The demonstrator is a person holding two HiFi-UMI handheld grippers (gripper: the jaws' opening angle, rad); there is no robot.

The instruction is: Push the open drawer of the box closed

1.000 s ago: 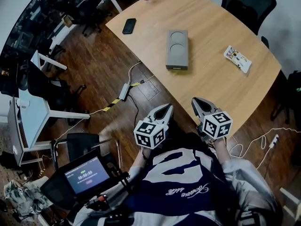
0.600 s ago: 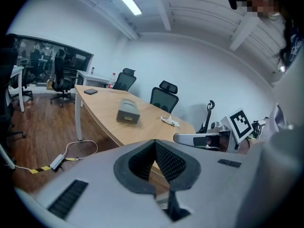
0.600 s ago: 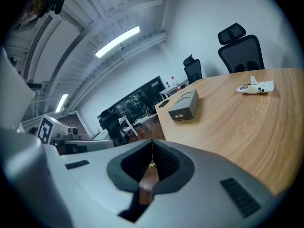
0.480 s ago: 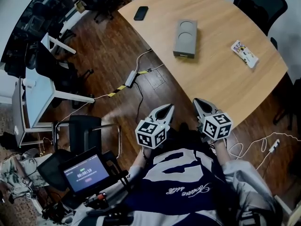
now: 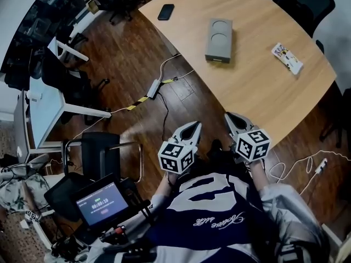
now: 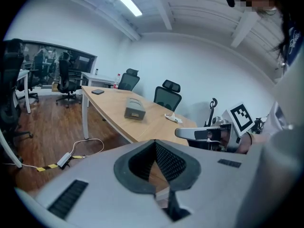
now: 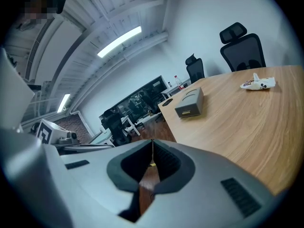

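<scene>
Grey box (image 5: 219,33), long and low, with two round recesses in its lid. It lies on the wooden bench (image 5: 258,92) at about 12 o'clock from my tools, well apart from them. Its drawer (image 5: 218,59) is in the 6 o'clock end, the end facing me. From the head view it appears to stand only a little proud of the body. The right gripper view shows a small pale pull or label on its front.

Other items: dark phone (image 5: 165,11) at 10 o'clock of the box, printed packet (image 5: 287,58) at 3 o'clock. Neither is touching it.

Tool state:
- Left tool (image 5: 193,126): jaws together, tips meeting, nothing between them.
- Right tool (image 5: 230,116): the same, closed and empty.
- Both are held close to my body, near the 6 o'clock edge of the bench. The left is over the floor.

Step, as I judge it: approach not begun, no contact with the box.

Next move calls for:
- A long reach toward 12 o'clock.
- Closed tips set square on the drawer front.
- A push along the box's long axis.

Risk: the box looks light and unanchored, so it may slide rather than close. Bracing its 12 o'clock end with the other tool seems prudent.
</scene>
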